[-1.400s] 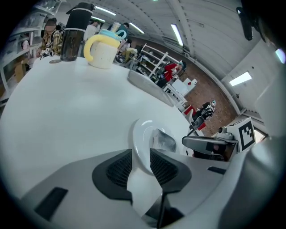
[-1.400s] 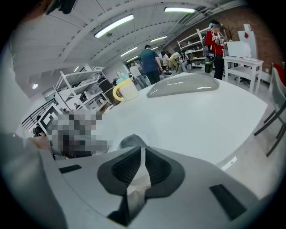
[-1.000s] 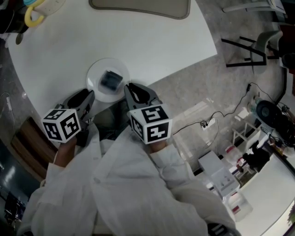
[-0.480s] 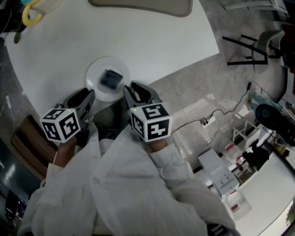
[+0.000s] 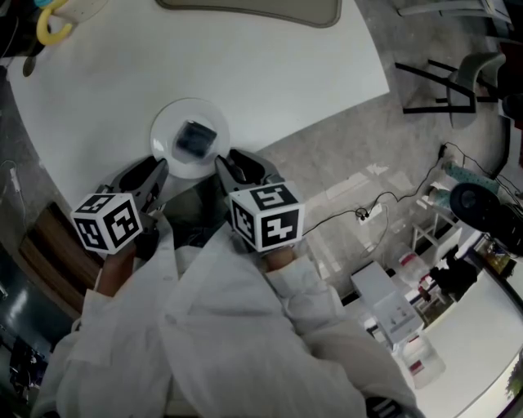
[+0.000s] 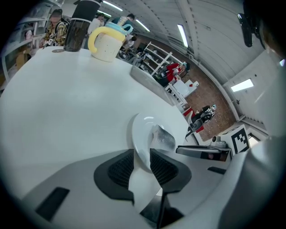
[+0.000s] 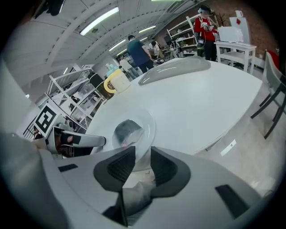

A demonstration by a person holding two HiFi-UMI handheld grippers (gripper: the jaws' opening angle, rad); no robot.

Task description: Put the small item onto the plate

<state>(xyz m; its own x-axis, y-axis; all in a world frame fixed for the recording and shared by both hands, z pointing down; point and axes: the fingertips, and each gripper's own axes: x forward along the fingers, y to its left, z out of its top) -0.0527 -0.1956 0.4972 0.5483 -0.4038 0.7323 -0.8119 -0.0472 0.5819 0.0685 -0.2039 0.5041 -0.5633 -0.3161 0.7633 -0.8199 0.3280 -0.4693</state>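
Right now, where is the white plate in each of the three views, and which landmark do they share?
Head view: plate upper left of centre.
Left gripper view: plate lower centre, showing in the gap of the jaws.
Right gripper view: plate left of centre, just above the jaws.
Shared landmark: grey tray beyond the plate in all three.

The white worktop [image 5: 278, 73] lies bare beyond the plate [image 5: 167, 135] and to its right, so there is open passage there. Along the far edge a grey tray [image 5: 245, 12] stands in the way, and at the far left a yellow-handled cup [image 6: 106, 44]. The plate's near rim is crowded. The left tool [image 5: 157, 170] and the right tool [image 5: 231, 162] flank it closely, with a narrow gap between them. The right tool's jaws have just been opening and press on nothing. A small wrapped item [image 5: 196, 140] takes the plate's middle.
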